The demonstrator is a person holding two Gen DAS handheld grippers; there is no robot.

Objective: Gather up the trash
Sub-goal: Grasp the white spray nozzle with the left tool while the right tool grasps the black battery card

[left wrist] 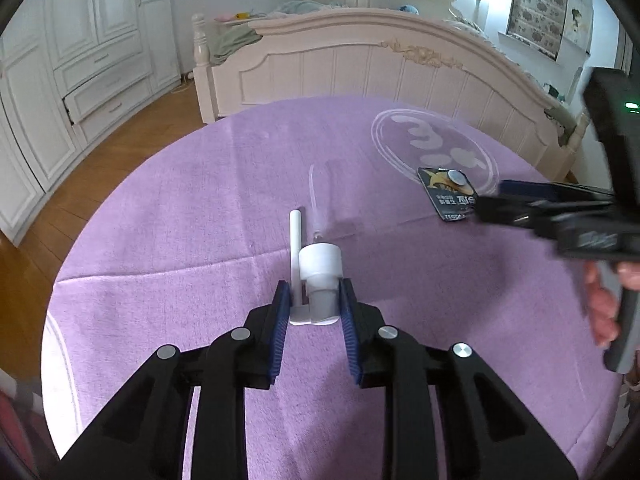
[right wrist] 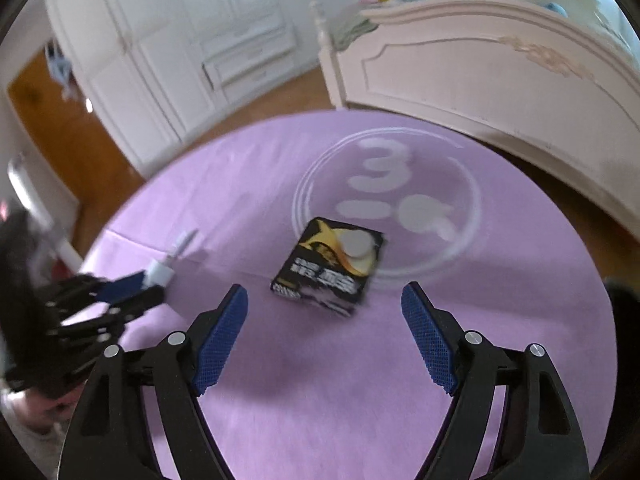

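My left gripper is shut on a white pump-dispenser head, its clear tube pointing away over the purple round table. It also shows at the left of the right wrist view. A black and gold carton with a round silver-white cap lies near the table's middle, in front of my right gripper, which is open and empty a short way above the cloth. In the left wrist view the carton lies right of centre, with the right gripper beside it.
The purple cloth has a white printed circle with a "3" beyond the carton. A cream bed footboard stands close behind the table. White wardrobes and wooden floor lie to the left.
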